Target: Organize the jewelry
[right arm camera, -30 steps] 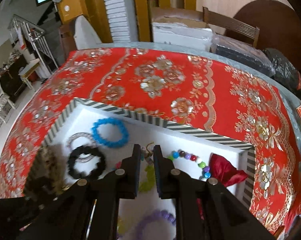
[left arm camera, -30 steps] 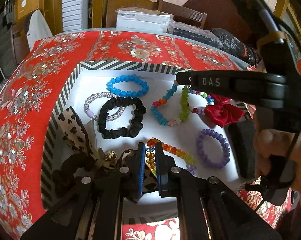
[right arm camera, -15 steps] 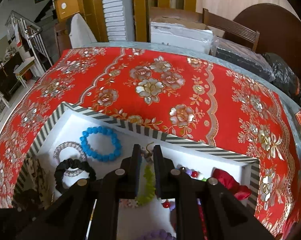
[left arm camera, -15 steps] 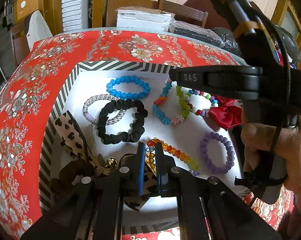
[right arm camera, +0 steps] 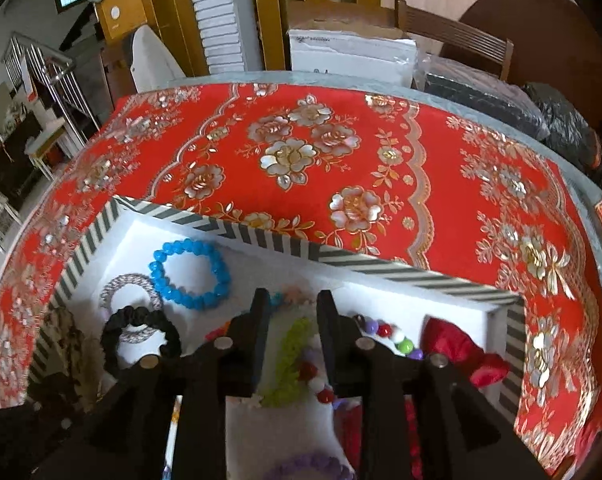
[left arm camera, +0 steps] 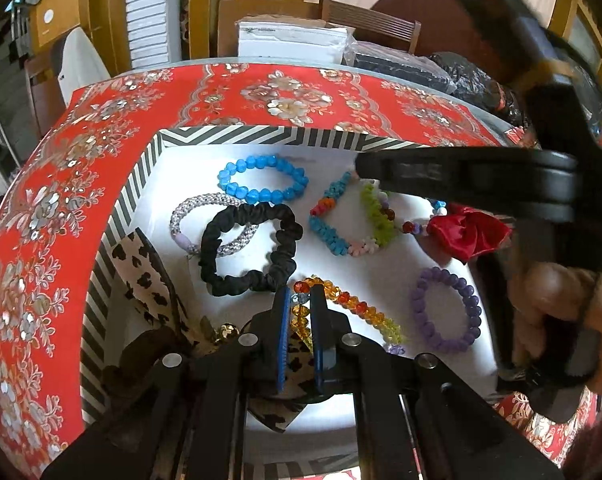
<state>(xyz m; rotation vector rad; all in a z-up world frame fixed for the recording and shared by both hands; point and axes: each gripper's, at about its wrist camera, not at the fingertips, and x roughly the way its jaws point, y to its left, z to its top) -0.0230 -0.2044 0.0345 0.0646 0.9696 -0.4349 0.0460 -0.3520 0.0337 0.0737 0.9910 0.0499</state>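
Your left gripper [left arm camera: 299, 300] has its fingers pressed onto the near end of the amber bead bracelet [left arm camera: 351, 304], a couple of orange beads caught between the blue pads while the rest of the strand trails off to the right across the white floor of the striped box [left arm camera: 261, 136]. That pinch looks like an anchor, keeping the strand from sliding. Your right gripper [right arm camera: 291, 300] has its fingers spread, and between them lies the green stretch of the multicolour bracelet [right arm camera: 289, 356] (whether the tips touch it, the wrist view does not show).

Outward from there, everything sits inside the box: the blue bead bracelet [left arm camera: 263, 178] at the far side, the black scrunchie [left arm camera: 249, 250] overlapping the silver mesh bracelet [left arm camera: 205, 216], the purple bead bracelet [left arm camera: 447, 312] apart on the right, the red satin bow [left arm camera: 469, 232] near the right wall, and the leopard-print fabric [left arm camera: 141, 268] along the left wall. The box rests on the red floral tablecloth [right arm camera: 293, 152].
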